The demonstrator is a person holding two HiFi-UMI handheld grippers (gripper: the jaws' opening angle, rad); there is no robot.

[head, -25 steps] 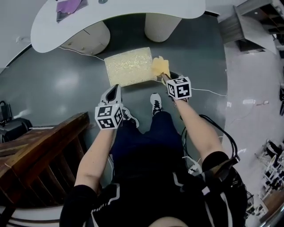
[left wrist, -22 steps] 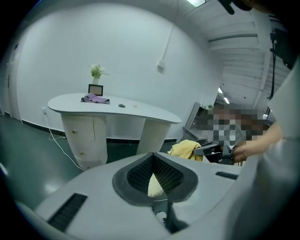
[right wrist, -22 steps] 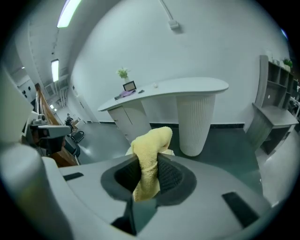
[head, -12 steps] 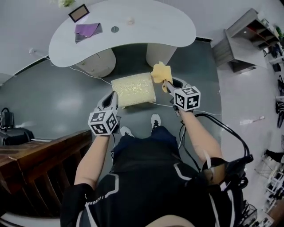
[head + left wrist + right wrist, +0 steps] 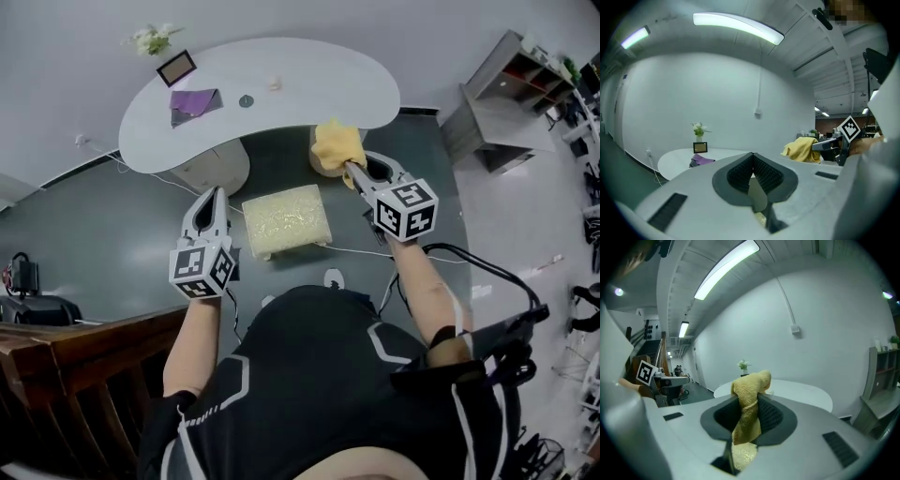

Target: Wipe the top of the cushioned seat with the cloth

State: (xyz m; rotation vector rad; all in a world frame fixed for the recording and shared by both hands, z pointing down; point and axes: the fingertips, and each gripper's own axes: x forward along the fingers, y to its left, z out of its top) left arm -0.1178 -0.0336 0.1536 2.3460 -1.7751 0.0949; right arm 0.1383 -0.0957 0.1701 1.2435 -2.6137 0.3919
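The cushioned seat (image 5: 287,219), pale yellow and square, stands on the dark floor below me in the head view. My right gripper (image 5: 351,172) is raised above and to the right of the seat, shut on the yellow cloth (image 5: 337,145); the cloth (image 5: 749,399) hangs bunched between the jaws in the right gripper view. My left gripper (image 5: 210,201) is held up left of the seat, shut with nothing between its jaws (image 5: 752,161). In the left gripper view the cloth (image 5: 802,149) shows at the right.
A white kidney-shaped table (image 5: 309,89) stands beyond the seat, with a purple cloth (image 5: 193,101), a picture frame (image 5: 176,67) and flowers (image 5: 150,38) on it. A wooden railing (image 5: 66,347) lies at lower left, a grey shelf unit (image 5: 506,103) at upper right. A white cable (image 5: 375,253) crosses the floor.
Both grippers have risen away from the seat and now point level across the room. The view has pulled back, so the seat looks smaller. The cloth stays in the right gripper.
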